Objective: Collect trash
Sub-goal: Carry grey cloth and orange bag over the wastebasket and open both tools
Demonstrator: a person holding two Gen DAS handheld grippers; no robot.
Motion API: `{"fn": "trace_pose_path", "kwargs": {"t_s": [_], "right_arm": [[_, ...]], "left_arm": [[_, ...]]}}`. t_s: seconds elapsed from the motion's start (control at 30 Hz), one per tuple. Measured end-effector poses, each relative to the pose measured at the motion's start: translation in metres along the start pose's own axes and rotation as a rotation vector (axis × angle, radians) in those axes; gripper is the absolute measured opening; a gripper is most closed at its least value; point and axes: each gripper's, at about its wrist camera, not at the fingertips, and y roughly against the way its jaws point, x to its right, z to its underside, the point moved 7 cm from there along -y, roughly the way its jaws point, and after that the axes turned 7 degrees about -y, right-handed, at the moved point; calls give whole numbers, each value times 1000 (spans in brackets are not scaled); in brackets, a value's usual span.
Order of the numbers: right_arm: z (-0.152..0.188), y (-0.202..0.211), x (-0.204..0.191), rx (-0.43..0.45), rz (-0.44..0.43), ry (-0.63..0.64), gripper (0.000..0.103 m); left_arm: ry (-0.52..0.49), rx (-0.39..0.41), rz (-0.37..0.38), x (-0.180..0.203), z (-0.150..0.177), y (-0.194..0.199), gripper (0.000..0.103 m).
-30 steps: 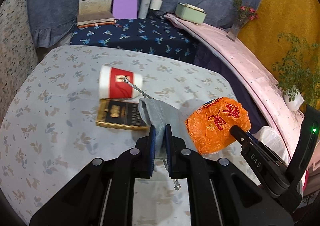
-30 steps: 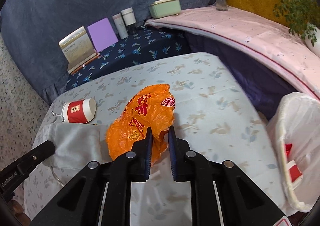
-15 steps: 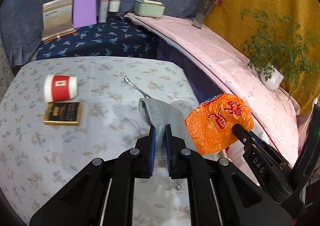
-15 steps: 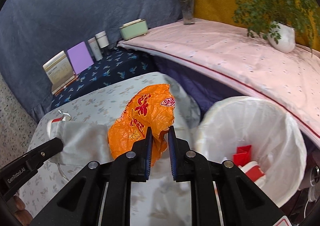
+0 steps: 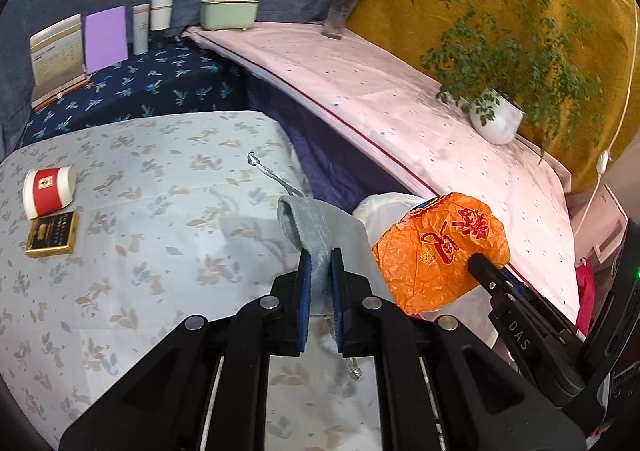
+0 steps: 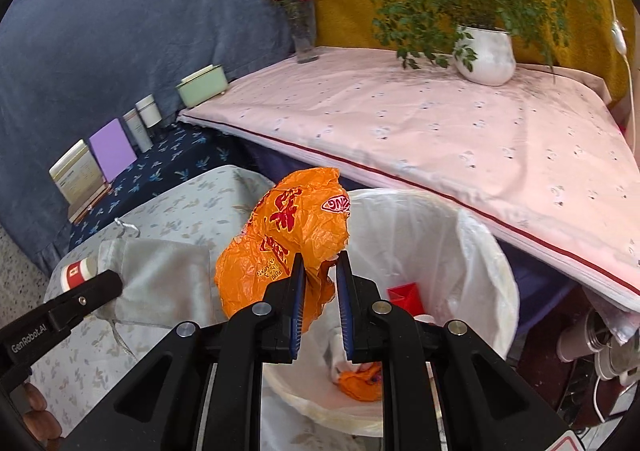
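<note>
My left gripper [image 5: 319,263] is shut on a grey drawstring pouch [image 5: 316,223], held above the floral table's right side. My right gripper [image 6: 320,267] is shut on a crumpled orange plastic bag [image 6: 288,227], which hangs over the near rim of a white-lined trash bin [image 6: 472,247]. The orange bag [image 5: 436,251] and the right gripper's finger [image 5: 492,279] show at the right of the left wrist view, with the bin's liner [image 5: 384,207] behind them. The pouch [image 6: 160,275] and the left gripper's finger [image 6: 80,295] appear at the left of the right wrist view.
A red-and-white paper cup [image 5: 48,187] lies on its side beside a gold-and-black box [image 5: 52,233] at the table's left. The bin holds red [image 6: 406,293] and orange scraps [image 6: 360,381]. A pink-covered counter [image 6: 440,131] carries a potted plant [image 6: 486,55], a vase and a green box.
Both grippers have swung right with their loads, from over the table toward the bin. The orange bag now hangs over the bin's rim. The cup and box slid to the left of the view.
</note>
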Motion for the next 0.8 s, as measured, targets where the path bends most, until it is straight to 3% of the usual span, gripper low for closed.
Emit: {"fn": "trace_pose_path", "kwargs": {"t_s": [0.37,0.8], "right_arm": [[-3,4,45,8,45,-49,15],[-3,4,62,10,64,-67,16]], "left_arm": [[-54,-22,55,41,-3,-19,9],[-78,-37,73,57,-1,-35,11]]}}
